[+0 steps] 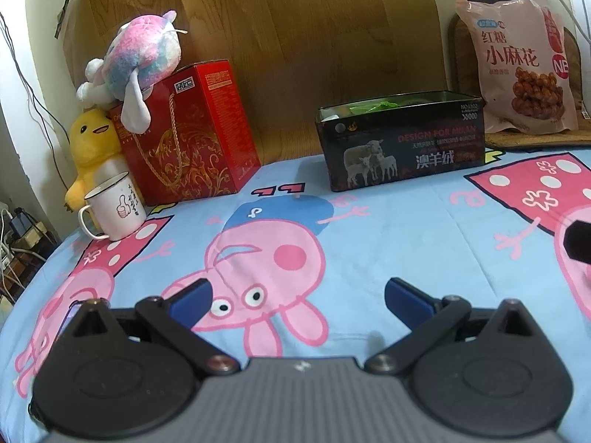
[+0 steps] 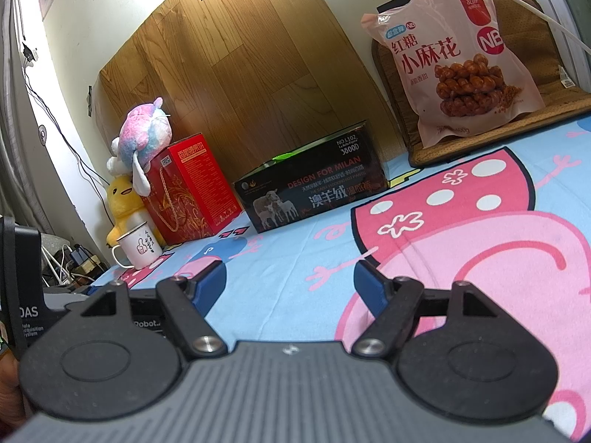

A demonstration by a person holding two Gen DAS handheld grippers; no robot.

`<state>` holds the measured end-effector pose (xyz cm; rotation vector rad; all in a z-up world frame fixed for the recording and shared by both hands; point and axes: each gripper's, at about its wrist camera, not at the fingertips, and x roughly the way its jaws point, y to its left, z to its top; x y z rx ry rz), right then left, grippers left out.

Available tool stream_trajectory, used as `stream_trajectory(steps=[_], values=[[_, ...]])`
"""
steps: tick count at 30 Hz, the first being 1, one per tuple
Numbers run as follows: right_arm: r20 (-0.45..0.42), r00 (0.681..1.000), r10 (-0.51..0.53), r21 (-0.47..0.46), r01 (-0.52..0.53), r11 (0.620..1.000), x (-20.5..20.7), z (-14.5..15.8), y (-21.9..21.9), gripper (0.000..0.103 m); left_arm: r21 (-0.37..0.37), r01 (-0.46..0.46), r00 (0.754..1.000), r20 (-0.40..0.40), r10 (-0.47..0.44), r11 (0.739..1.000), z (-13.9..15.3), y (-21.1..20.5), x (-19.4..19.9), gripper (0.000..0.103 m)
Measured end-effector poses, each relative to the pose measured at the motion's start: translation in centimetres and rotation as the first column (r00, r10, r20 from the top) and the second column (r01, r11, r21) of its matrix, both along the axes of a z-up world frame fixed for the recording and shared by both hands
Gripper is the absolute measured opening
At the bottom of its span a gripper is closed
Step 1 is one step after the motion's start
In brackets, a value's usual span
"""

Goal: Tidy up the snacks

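A pink snack bag [image 1: 517, 62] with fried twists printed on it leans upright at the back right, also in the right wrist view [image 2: 454, 62]. A black open box [image 1: 400, 140] with a sheep picture stands mid-bed, with green packets inside; it also shows in the right wrist view [image 2: 314, 188]. My left gripper [image 1: 297, 295] is open and empty, low over the cartoon bedsheet [image 1: 406, 229]. My right gripper [image 2: 290, 277] is open and empty, well short of the box and the bag.
A red gift box [image 1: 188, 133] stands at the back left with a pastel plush [image 1: 136, 59] on top, a yellow duck plush [image 1: 92, 147] and a white mug [image 1: 114, 206] beside it. A wooden board [image 1: 258, 37] leans behind. The bed's left edge drops to cables.
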<state>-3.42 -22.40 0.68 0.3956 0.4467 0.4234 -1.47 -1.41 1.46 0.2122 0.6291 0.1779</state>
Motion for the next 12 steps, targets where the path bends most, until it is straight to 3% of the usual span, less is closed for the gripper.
stream_trajectory(steps=[12], values=[[0.0,1.0,0.0,0.0,0.0,1.0,0.01,0.0,0.0,0.078,-0.033,0.045,0.999,-0.005,-0.046,0.998,0.29,0.02,-0.14,0.103]])
